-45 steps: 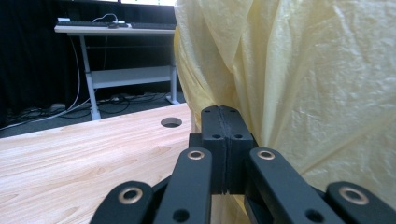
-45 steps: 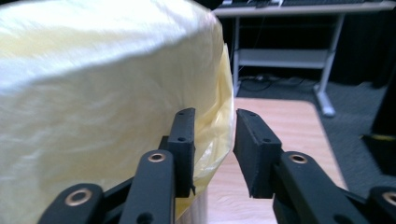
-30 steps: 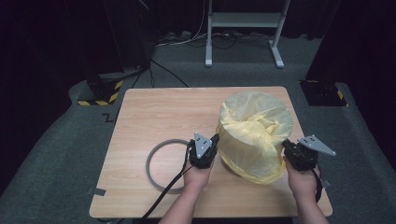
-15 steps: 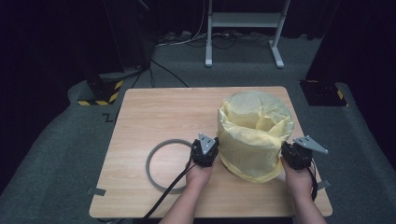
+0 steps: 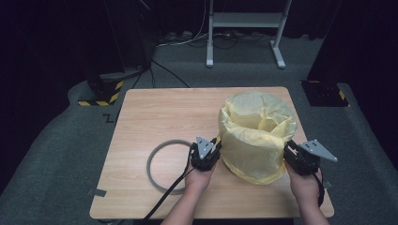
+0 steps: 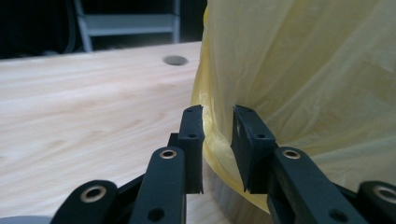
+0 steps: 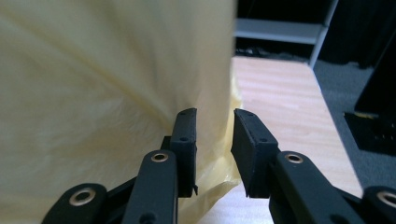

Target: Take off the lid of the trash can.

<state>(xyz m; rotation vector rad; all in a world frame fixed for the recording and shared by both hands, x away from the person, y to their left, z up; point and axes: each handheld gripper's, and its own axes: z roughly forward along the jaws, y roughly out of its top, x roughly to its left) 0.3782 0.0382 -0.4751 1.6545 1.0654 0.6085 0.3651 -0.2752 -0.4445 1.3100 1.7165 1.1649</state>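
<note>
Two claws (image 5: 212,149) (image 5: 289,153) beside one yellow bag (image 5: 256,136), one grey ring (image 5: 168,165).

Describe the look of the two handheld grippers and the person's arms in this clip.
Both grippers are black. The left gripper and right gripper each carry a grey three-cornered plate on top. Each has two flat black jaws on linkage arms with brass-ringed pivots. A black cable trails from the left one. The forearms are bare; no sleeves show.
</note>
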